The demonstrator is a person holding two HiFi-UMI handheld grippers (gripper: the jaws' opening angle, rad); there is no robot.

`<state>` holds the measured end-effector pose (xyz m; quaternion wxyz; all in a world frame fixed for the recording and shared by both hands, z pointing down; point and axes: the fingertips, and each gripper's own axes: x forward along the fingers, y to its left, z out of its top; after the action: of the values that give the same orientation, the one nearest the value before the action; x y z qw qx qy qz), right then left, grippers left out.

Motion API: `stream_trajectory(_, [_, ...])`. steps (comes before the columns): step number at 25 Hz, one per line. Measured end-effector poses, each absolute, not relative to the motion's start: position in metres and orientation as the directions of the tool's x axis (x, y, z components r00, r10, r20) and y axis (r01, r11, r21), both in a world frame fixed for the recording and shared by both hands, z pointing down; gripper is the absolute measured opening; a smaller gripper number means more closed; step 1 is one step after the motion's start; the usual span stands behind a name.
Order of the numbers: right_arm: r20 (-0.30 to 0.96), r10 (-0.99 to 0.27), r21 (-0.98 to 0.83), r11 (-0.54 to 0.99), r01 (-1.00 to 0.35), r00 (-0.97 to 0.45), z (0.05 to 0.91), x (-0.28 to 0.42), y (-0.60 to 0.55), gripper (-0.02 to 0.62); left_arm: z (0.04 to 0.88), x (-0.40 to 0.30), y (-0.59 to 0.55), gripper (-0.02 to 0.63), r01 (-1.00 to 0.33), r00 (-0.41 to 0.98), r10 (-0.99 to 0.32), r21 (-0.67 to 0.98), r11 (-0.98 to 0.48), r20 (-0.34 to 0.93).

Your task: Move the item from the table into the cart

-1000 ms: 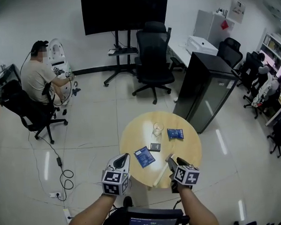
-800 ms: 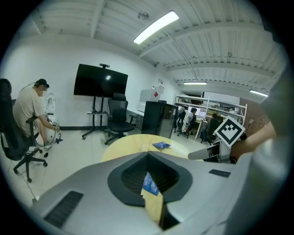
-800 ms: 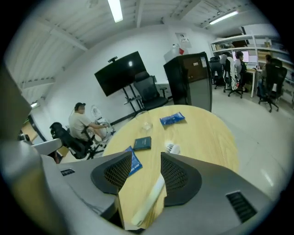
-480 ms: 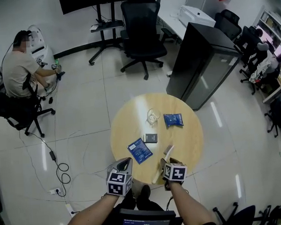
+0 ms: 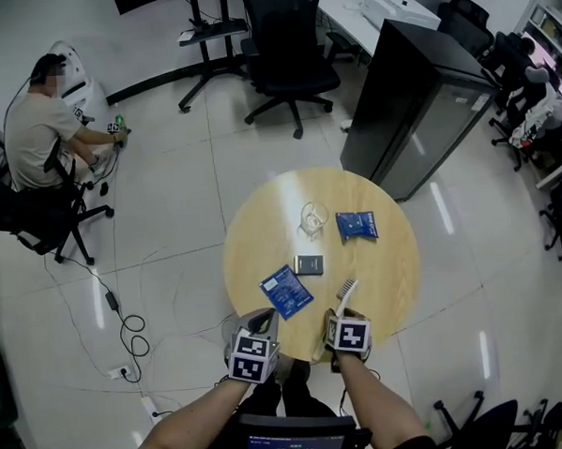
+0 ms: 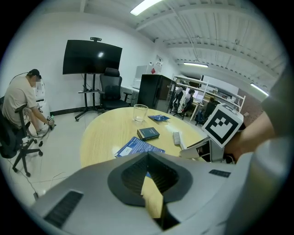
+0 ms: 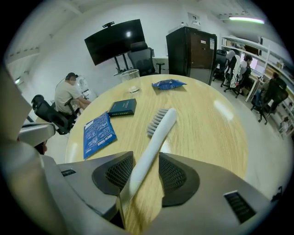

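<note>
The right hand-held gripper clamped the white brush by its handle, bristles ahead; the left hand-held gripper was closed, empty.

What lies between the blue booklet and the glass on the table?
A small dark box lies between the blue booklet and the glass, seen in head view.

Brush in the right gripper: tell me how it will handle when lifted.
The brush looks like stiff, light plastic, so it should lift without sagging. The right gripper holds its smooth handle near the end, so the bristle head may droop or pivot.
</note>
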<state>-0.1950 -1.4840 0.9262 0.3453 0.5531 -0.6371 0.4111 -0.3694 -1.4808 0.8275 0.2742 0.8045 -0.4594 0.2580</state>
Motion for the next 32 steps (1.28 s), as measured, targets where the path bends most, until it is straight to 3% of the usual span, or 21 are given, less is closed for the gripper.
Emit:
stream_trajectory(1, [0.9,-0.414,-0.132,0.044,-0.99,-0.139,0.927,-0.194,-1.485,0.159,0.829,-0.369,-1.481,0.017,-0.879,0.447,-0.594,0.206,-0.43,0.668])
stream_trajectory(8, [0.919,-0.383,-0.105,-0.007,-0.994,-0.094,0.925,-0.182,-1.481,0.091,0.817,-0.366,-1.478,0.017,-0.866,0.474,-0.591,0.221,-0.449,0.653])
stream_trajectory(21, [0.909,-0.392,-0.118,0.087,-0.989,-0.143,0.921,-0.174,-1.458,0.084,0.807,-0.343,-1.458,0.017,-0.853,0.494,-0.583,0.229,-0.47,0.645])
stream_trajectory(32, [0.822,-0.507,-0.217,0.14,-0.966,-0.258,0.868,-0.144,-1.44,0.081,0.773,-0.302,-1.434,0.017,-0.853,0.49,-0.609,0.199,-0.482,0.624])
